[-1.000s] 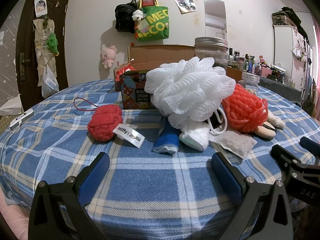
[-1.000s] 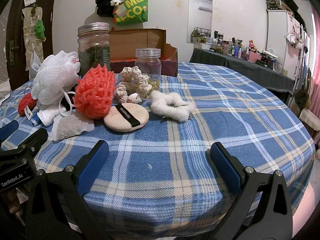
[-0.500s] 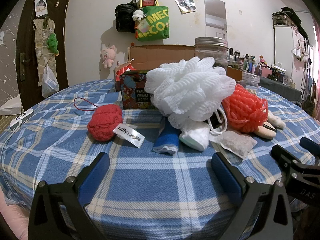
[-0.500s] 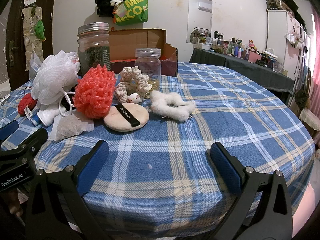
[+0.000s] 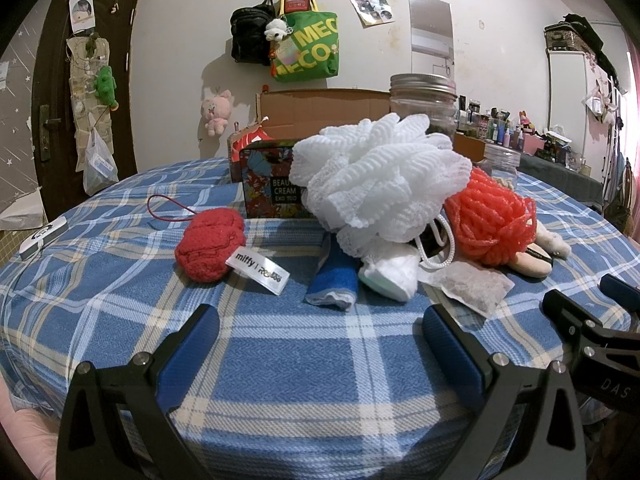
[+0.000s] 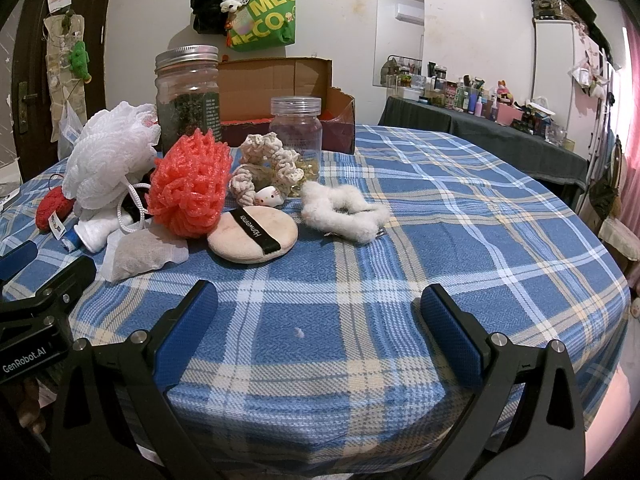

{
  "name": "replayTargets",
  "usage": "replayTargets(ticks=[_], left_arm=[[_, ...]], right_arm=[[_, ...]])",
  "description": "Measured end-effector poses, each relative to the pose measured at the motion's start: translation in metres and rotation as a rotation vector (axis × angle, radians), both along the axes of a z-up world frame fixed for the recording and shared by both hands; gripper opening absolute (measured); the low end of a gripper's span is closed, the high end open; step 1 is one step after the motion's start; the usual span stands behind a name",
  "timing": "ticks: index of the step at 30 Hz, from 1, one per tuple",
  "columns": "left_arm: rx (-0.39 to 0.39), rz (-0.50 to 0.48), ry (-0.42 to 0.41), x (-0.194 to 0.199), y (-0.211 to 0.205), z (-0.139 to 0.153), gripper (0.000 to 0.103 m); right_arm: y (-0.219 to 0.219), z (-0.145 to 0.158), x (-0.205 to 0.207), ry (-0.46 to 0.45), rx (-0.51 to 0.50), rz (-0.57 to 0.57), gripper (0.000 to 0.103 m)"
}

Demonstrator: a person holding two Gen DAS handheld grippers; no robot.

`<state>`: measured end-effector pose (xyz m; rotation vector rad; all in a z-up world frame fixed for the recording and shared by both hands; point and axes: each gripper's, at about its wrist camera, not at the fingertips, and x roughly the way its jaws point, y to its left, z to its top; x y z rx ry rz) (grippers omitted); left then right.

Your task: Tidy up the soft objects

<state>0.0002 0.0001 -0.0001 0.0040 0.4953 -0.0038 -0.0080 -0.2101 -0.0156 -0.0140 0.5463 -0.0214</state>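
Overhead, bags (image 5: pixel 304 46) hang above plaid tablecloth (image 6: pixel 460 216).

Nothing has changed — the left gripper (image 5: pixel 320 320) and right gripper (image 6: pixel 318 304) remain spread, motionless — near the white bath pouf (image 5: pixel 380 176).

The counter (image 6: pixel 460 216) carries a blue cloth with a white and cream plaid pattern. The mesh bath puff (image 5: pixel 380 176) is white; the second mesh puff (image 6: pixel 190 188) is coral red. The plush ball (image 5: pixel 210 244) is dark red with a white tag. The powder puff (image 6: pixel 252 234) is peach with a black band. The fluffy scrunchie (image 6: pixel 344 216) is white. The tote bag (image 6: pixel 264 16) is green with yellow lettering. Both tongs, left (image 5: pixel 320 344) and right (image 6: pixel 320 328), are black with blue pads.
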Motion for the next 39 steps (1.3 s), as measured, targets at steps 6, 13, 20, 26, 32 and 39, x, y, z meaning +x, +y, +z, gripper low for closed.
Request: replayTargets(ticks=[6,13,20,26,32,39], left_arm=[[0.000,0.000,0.000,0.000,0.000,0.000,0.103],[0.000,0.000,0.000,0.000,0.000,0.000,0.103],[-0.003,-0.001,0.003,0.000,0.000,0.000,0.103],[-0.018,-0.030,-0.033,-0.002,0.003,0.014,0.103],[-0.038,-0.082,-0.080,0.005,0.006,0.039,0.103],[-0.060,-0.135,-0.064,0.025,0.008,0.057,0.103]], right_arm=[[0.000,0.000,0.000,0.000,0.000,0.000,0.103],[0.000,0.000,0.000,0.000,0.000,0.000,0.103],[0.000,0.000,-0.001,0.003,0.002,0.002,0.103],[-0.003,0.009,0.003,0.007,0.024,0.026,0.103],[-0.005,0.038,0.005,-0.072,0.022,0.071,0.103],[-0.006,0.057,0.019,-0.078,0.057,0.154,0.103]])
